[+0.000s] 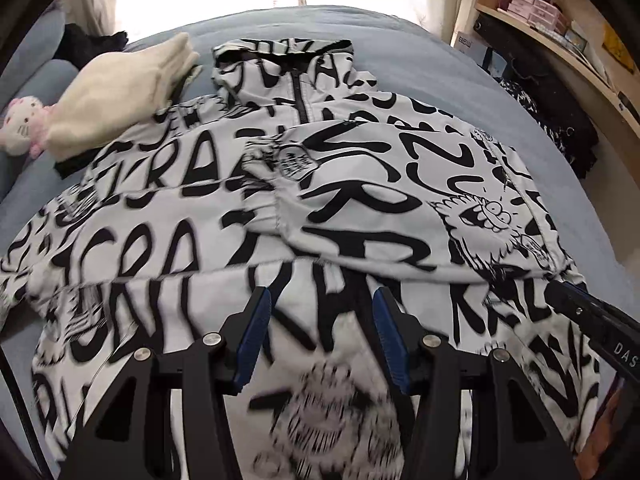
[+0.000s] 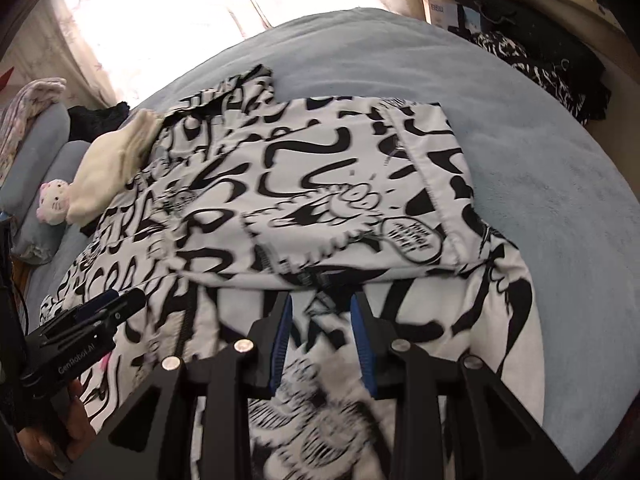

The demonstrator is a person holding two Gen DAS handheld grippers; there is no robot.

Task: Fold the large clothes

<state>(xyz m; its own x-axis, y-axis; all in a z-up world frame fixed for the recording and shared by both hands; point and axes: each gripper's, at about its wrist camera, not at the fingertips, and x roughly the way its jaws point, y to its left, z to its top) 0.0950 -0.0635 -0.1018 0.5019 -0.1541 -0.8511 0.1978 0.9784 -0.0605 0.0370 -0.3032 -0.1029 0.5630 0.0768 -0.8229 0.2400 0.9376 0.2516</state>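
A white jacket with black graffiti print (image 1: pixel 168 220) lies spread on the blue bed (image 1: pixel 432 60), collar and zip at the far end. One sleeve (image 1: pixel 360 200) is folded across its chest. My left gripper (image 1: pixel 320 300) hovers over the jacket's lower part, open, with nothing between its blue pads. The right gripper's tip (image 1: pixel 588 312) shows at the jacket's right edge. In the right wrist view my right gripper (image 2: pixel 320 300) is open just below the folded sleeve (image 2: pixel 340 208) of the jacket (image 2: pixel 500 320), holding nothing. The left gripper (image 2: pixel 108 300) sits at the lower left, held by a hand.
A folded cream garment (image 1: pixel 120 92) rests on the jacket's far left shoulder, beside a pink-and-white plush toy (image 1: pixel 20 124). Dark clothes (image 1: pixel 552 132) are piled at the bed's right edge below a wooden shelf (image 1: pixel 560 28) of boxes. Bare blue bedcover (image 2: pixel 560 200) lies to the right.
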